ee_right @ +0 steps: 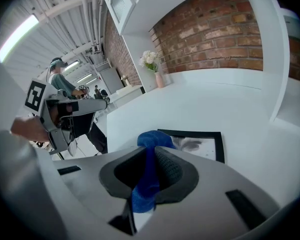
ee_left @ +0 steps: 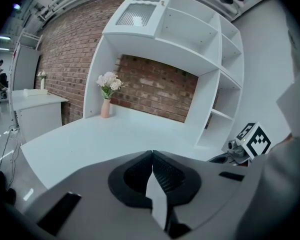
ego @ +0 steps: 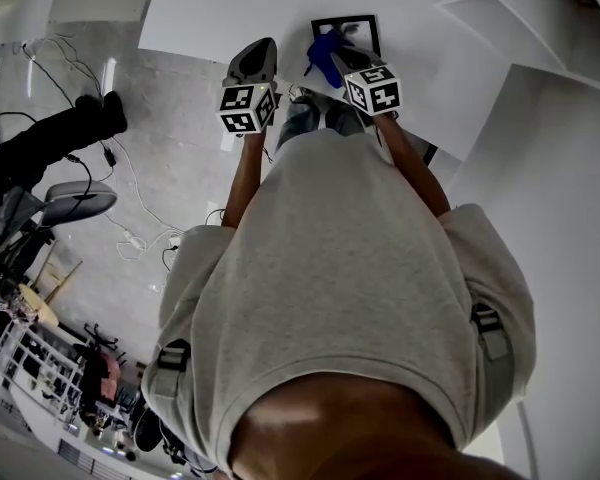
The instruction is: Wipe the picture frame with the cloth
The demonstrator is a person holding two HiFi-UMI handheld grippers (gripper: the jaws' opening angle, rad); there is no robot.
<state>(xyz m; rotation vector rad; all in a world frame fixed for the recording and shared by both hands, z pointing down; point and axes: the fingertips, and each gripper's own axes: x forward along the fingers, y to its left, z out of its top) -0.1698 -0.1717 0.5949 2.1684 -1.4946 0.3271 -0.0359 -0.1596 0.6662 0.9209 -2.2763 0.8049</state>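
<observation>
Picture frame lies flat on the white bench, just ahead of the right gripper, whose fingers are clamped on a blue cloth. Off to their left, the left gripper has its fingers pressed together, holding nothing.

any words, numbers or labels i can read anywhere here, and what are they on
No text can be read.
The marker cubes carry only black-and-white square patterns, no letters or numbers.
The picture frame holds a grey print with no lettering visible.
</observation>
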